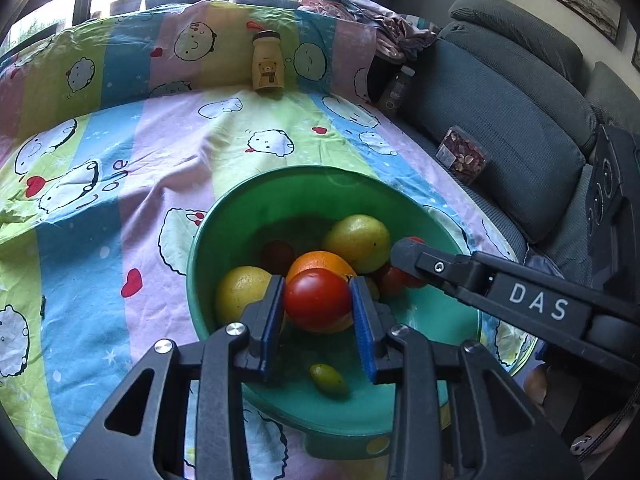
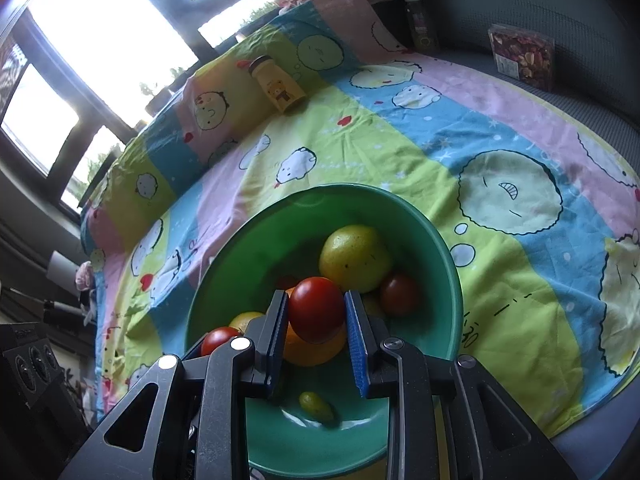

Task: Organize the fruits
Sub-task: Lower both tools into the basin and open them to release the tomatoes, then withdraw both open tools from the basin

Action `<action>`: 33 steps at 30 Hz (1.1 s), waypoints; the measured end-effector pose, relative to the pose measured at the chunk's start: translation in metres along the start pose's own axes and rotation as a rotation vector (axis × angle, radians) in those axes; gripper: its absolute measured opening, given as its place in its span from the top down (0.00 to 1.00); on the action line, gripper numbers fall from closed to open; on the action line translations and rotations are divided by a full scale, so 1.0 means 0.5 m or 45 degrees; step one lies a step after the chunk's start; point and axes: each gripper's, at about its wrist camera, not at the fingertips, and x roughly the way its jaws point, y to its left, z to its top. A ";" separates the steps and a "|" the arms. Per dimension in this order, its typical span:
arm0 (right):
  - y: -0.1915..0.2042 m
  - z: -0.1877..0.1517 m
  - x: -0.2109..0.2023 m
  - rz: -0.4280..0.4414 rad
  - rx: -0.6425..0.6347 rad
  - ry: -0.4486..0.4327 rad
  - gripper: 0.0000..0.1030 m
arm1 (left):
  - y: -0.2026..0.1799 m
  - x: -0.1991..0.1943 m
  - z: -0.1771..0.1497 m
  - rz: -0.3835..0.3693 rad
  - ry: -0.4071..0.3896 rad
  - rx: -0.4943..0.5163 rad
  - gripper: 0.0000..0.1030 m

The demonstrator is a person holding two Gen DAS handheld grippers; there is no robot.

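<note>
A green bowl (image 1: 248, 216) sits on the cartoon-print cloth and holds several fruits: two yellow-green citrus (image 1: 358, 242), an orange (image 1: 320, 262), small dark red tomatoes and a small green olive-shaped fruit (image 1: 328, 378). My left gripper (image 1: 318, 300) is shut on a red tomato (image 1: 318, 298) above the bowl. My right gripper (image 2: 316, 308) is shut on another red tomato (image 2: 316, 308) over the same bowl (image 2: 444, 264). The right gripper also shows in the left wrist view (image 1: 412, 258), reaching in from the right. A tomato (image 2: 218, 340) shows at the lower left of the right wrist view.
A yellow bear-print bottle (image 1: 267, 62) stands at the cloth's far fold. A grey sofa (image 1: 520, 128) lies to the right with a clear box of dried petals (image 1: 462, 154) and a dark bottle (image 1: 396, 90). A black speaker (image 1: 612, 200) stands at far right.
</note>
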 end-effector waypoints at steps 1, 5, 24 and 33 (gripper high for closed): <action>0.002 0.000 -0.001 -0.011 -0.007 -0.006 0.72 | -0.001 0.001 0.000 0.000 0.004 0.000 0.68; 0.006 -0.001 -0.004 -0.033 -0.024 -0.012 0.72 | -0.001 -0.010 -0.002 0.002 -0.018 0.005 0.46; 0.013 0.003 -0.041 -0.058 -0.083 -0.144 0.30 | 0.016 -0.097 -0.010 0.051 -0.131 0.016 0.01; 0.023 -0.003 -0.040 -0.064 -0.114 -0.140 0.30 | 0.031 -0.102 -0.016 0.046 -0.124 -0.023 0.01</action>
